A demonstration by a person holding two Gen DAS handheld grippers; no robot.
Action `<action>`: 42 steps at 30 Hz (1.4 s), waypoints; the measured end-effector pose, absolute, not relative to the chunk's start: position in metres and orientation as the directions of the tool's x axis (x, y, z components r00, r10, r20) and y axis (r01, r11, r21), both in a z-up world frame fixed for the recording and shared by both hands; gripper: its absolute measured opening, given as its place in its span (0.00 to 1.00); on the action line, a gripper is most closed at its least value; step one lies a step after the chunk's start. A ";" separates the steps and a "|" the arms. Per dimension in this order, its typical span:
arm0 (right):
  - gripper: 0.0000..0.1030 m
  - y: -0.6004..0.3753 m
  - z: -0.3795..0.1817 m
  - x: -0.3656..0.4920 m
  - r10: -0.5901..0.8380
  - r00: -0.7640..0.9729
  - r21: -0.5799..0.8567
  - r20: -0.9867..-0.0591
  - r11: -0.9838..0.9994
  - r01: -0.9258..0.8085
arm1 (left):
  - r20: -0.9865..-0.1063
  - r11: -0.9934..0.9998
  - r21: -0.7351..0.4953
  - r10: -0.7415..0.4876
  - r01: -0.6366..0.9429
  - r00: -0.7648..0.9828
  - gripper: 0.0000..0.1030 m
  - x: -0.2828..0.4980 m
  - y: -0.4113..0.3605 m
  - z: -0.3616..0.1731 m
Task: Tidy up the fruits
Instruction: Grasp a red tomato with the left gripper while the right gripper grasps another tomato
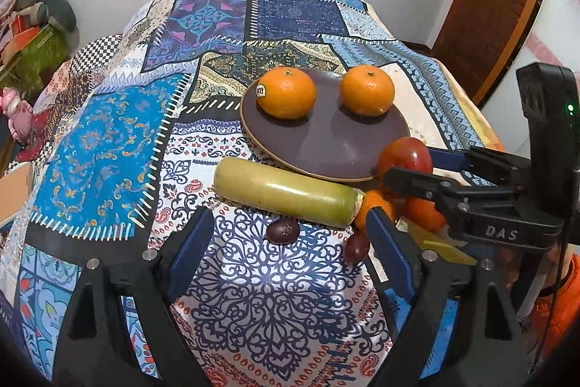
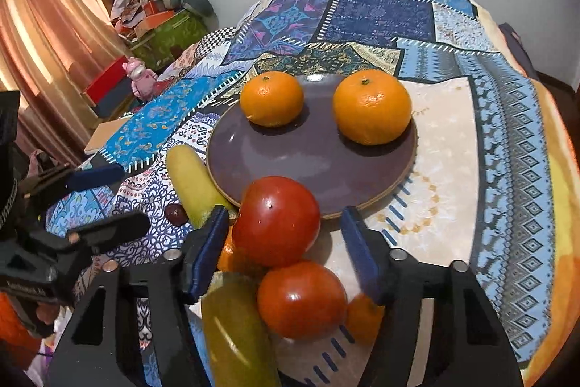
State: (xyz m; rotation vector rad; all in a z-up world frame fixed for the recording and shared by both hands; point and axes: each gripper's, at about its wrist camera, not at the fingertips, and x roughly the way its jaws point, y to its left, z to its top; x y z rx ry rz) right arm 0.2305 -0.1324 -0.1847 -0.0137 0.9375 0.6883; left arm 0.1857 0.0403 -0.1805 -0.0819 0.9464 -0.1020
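plate: round dark purple plate (image 2: 311, 165) on patchwork tablecloth (image 1: 108, 140), holding two oranges (image 2: 272, 98) | right gripper (image 2: 281, 252): jaws apart around a glossy red tomato (image 2: 277, 220), pads not touching | left gripper (image 1: 286, 240): jaws wide, empty, near a long yellow-green fruit (image 1: 286, 193)

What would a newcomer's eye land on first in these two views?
Two oranges, one left and one right, sit on the far half of a purple plate on a busy patchwork tablecloth. Nearer, the right gripper straddles a glossy red tomato off the plate's near rim. A pale green cylinder lies beside the plate.
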 end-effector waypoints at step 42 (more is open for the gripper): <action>0.42 -0.248 -0.154 0.207 0.530 0.519 0.340 -0.671 0.841 -0.420 | -0.881 0.906 -0.075 -0.256 0.417 0.398 0.55 0.231 -0.099 -0.209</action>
